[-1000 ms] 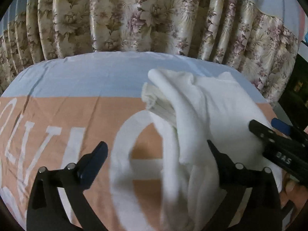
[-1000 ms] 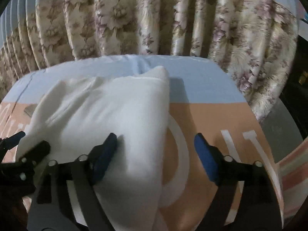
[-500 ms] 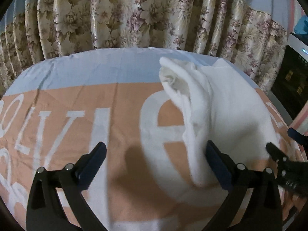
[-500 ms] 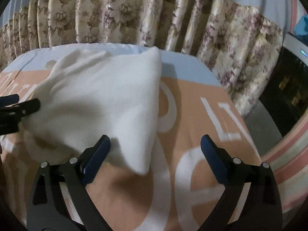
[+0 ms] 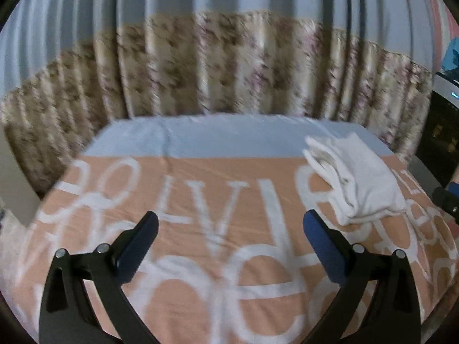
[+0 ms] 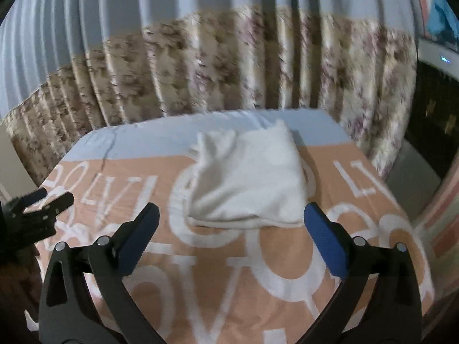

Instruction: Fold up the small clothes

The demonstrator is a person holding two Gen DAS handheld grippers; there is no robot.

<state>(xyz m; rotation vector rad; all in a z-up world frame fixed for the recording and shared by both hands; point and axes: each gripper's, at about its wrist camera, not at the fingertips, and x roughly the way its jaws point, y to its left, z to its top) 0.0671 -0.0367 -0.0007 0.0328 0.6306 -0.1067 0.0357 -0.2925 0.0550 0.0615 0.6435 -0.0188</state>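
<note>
White garment [image 6: 249, 183] lies folded on the bed [image 6: 218, 272]. Your left gripper [image 5: 229, 238] and right gripper [image 6: 231, 236] hang empty, fingers apart. Fold looks done; fetch another piece.

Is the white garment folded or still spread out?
Folded. The white garment lies as a compact bundle on the orange printed sheet, layered edges showing at one end, and neither open gripper touches it.

Left wrist view: looks forward along own fingers over bed cover [image 5: 218, 200], toward curtain [image 5: 229, 66]; folded white garment [image 5: 355, 180] off to right. Right wrist view: same heading, garment [image 6: 252, 183] centred beyond fingertips, curtain [image 6: 229, 66] behind. Shared: garment, lettered cover [image 6: 229, 258], curtain. Each view catches other gripper at frame edge: right gripper [image 5: 447, 197], left gripper [image 6: 48, 199]. Both blurred.
</note>
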